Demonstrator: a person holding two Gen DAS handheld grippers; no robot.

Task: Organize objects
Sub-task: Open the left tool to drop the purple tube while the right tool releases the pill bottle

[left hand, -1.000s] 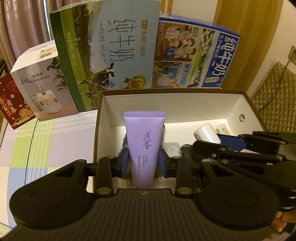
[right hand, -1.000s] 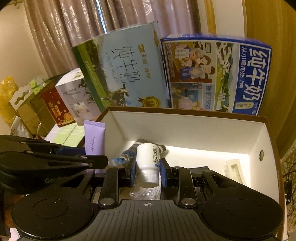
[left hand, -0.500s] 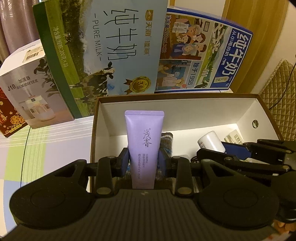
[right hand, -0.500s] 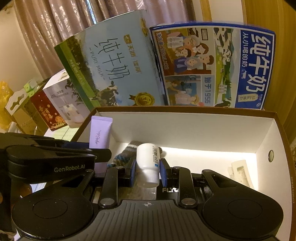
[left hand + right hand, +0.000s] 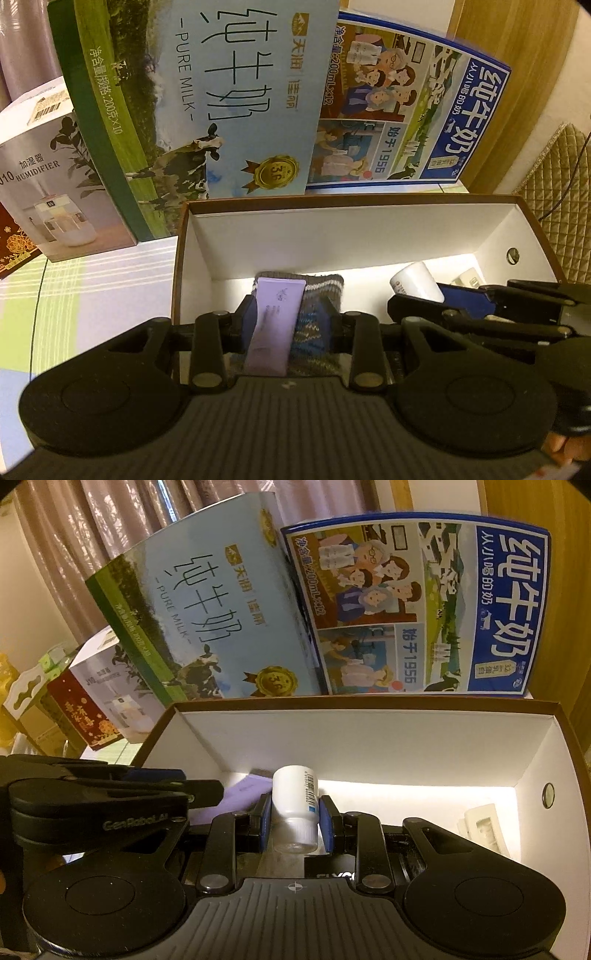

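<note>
Between left fingers (image 5: 246,314), loose purple tube (image 5: 273,325), box (image 5: 369,229)

The purple tube (image 5: 273,325) is looking like smooth matt plastic; the sock (image 5: 317,325) is showing knitted wool; the white bottle (image 5: 295,808) is gleaming as glossy plastic; the box (image 5: 332,236) is looking like matt card.

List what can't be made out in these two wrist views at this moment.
- Box floor near the camera: hidden by both gripper bodies in both views.
- Purple tube: its lower end is behind the left gripper; its print is blurred.
- White bottle: label text is too small in the right wrist view; the right gripper covers its sides.
- Pale item in the box's right corner: partly hidden, unidentifiable.
</note>
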